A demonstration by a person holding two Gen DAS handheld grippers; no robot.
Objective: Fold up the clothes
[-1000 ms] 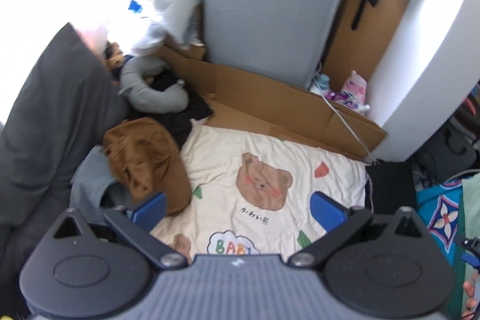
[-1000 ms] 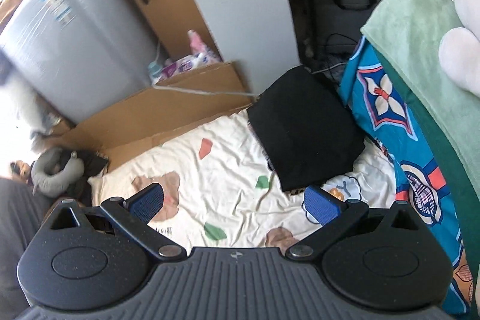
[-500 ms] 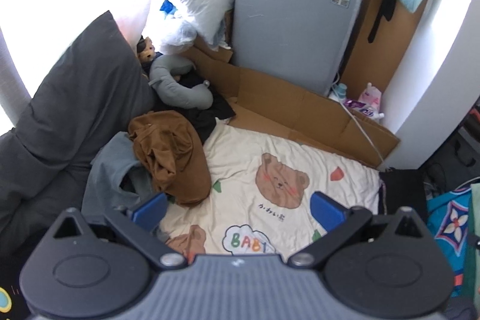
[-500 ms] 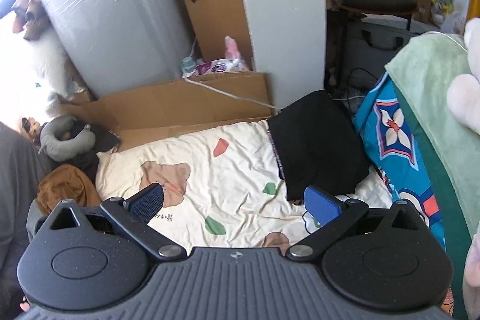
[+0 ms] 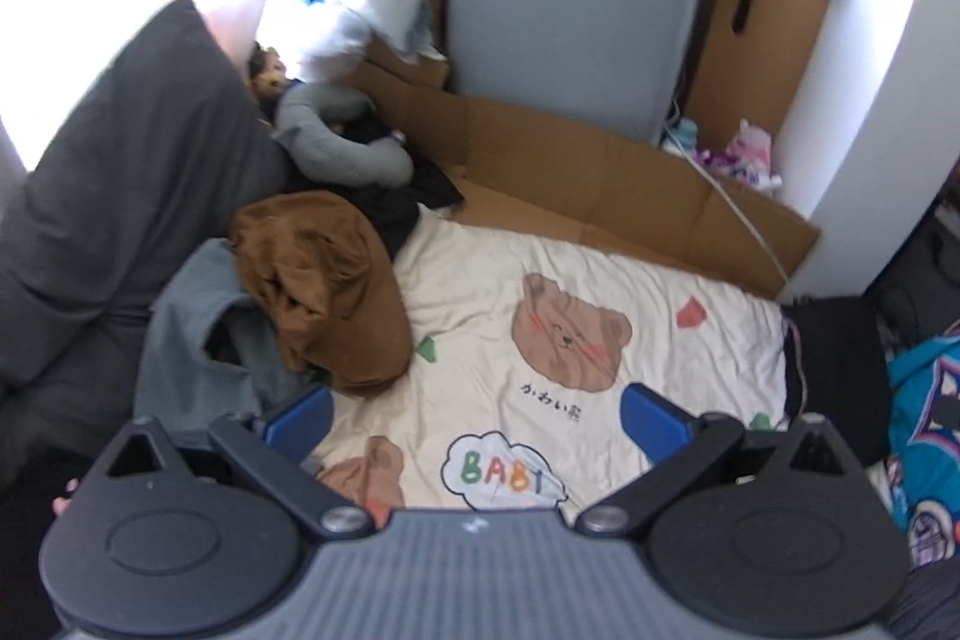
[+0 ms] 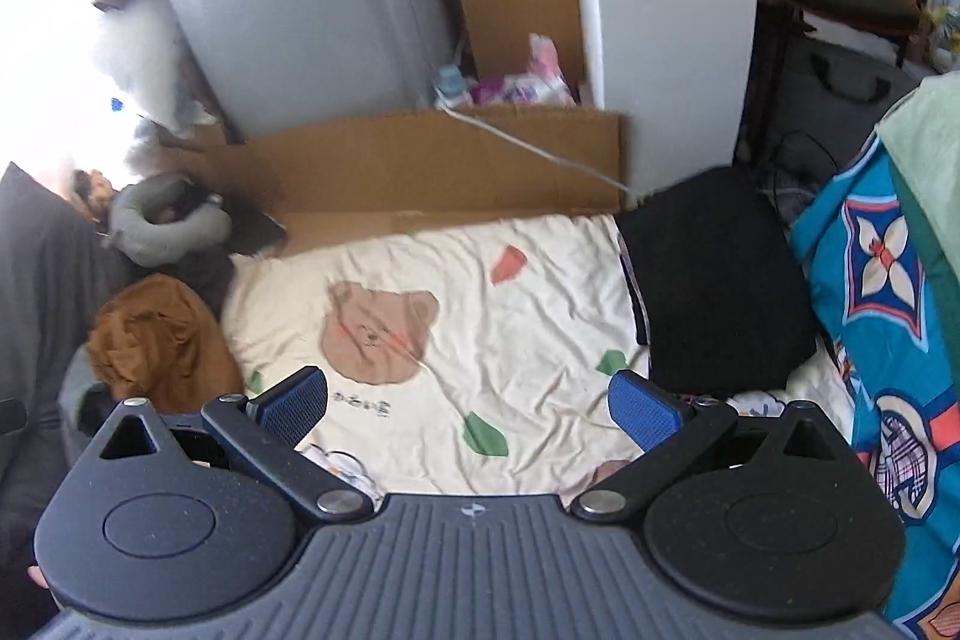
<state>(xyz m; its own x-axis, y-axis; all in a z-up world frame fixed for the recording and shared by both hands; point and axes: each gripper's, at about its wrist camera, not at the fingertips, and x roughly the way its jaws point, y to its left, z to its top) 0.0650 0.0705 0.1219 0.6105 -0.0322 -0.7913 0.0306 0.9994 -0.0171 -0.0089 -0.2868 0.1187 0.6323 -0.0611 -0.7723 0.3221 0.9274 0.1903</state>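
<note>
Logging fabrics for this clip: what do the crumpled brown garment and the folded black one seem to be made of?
Brown garment: looks like soft matte knit or cotton, with deep limp creases and no sheen. Black garment: flat, matte, seemingly smooth fabric; too dark to tell the weave. Both lie on the bear-print blanket, a thin wrinkled cotton-like cloth.

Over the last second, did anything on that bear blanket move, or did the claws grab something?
Only the cameras swung; nothing was grabbed or let go. The left claw and right claw stay open and empty. The brown garment, black folded cloth and bear blanket lie where they were.
</note>
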